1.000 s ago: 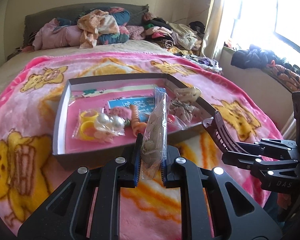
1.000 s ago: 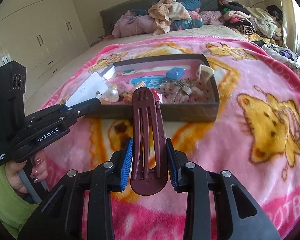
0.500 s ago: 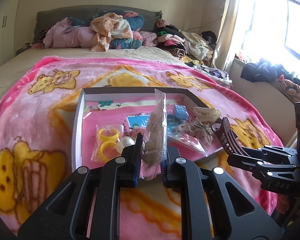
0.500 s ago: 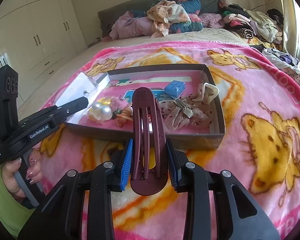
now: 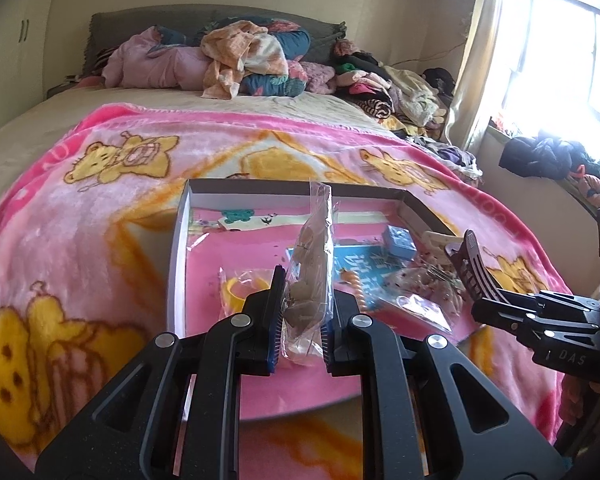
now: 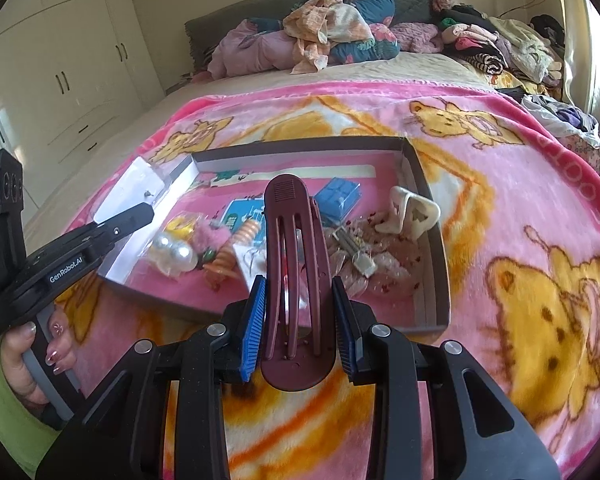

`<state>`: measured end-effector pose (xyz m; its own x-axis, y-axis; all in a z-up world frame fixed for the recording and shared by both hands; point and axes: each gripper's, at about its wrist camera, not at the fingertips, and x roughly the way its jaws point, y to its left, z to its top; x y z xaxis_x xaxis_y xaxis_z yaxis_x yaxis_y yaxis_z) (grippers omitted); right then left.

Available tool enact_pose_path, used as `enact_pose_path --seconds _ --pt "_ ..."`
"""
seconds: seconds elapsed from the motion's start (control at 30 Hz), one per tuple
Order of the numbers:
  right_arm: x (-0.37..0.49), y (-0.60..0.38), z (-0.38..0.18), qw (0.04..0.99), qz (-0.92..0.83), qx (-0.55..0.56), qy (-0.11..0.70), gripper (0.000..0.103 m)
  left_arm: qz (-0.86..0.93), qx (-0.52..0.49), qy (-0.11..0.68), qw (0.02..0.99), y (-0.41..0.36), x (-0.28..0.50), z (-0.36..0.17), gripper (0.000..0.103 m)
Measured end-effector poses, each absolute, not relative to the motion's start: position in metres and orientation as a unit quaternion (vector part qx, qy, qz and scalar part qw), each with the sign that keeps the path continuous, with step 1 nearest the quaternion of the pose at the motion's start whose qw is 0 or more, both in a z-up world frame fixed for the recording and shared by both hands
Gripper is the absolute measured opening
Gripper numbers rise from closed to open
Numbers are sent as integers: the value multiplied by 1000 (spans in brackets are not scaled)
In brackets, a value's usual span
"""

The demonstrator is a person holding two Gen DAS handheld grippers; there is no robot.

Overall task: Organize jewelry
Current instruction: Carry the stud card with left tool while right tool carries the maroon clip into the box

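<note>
Left fingers (image 5: 300, 312) pinching clear bag (image 5: 314, 256); right fingers (image 6: 299, 316) clamping maroon hair clip (image 6: 296, 260). I'm hovering over box (image 6: 434, 264); fearing slippery bag sliding out, clip twisting, landing on blanket (image 6: 520, 208).

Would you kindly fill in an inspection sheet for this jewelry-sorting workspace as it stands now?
Surface: pink bear-print blanket over a bed.
Job's things: open tray holding pearl beads, blue box, cream claw clip, orange spiral tie.
Clutter: clothes pile at the headboard.
Grippers: left gripper shut on clear bag; right gripper shut on maroon hair clip.
Cables: nothing seen.
Surroundings: wardrobe, window.
</note>
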<state>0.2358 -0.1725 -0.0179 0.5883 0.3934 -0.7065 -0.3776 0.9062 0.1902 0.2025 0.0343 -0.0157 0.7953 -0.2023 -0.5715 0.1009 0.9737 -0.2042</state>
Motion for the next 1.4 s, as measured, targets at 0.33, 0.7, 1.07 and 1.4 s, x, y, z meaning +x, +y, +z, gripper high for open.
enact_pose_path --seconds 0.33,0.7,1.07,1.4 --pt "259 -161 -21 889 214 -5 404 31 -63 -80 320 942 43 219 -21 9" --pt "278 -141 -33 884 217 -16 415 31 -60 -77 333 938 43 230 -30 9" --pt "280 -134 -42 877 228 -11 423 31 -57 -78 342 935 45 236 -37 10" --pt "269 -136 -50 875 229 -10 426 33 -57 -79 344 934 45 236 -38 10"
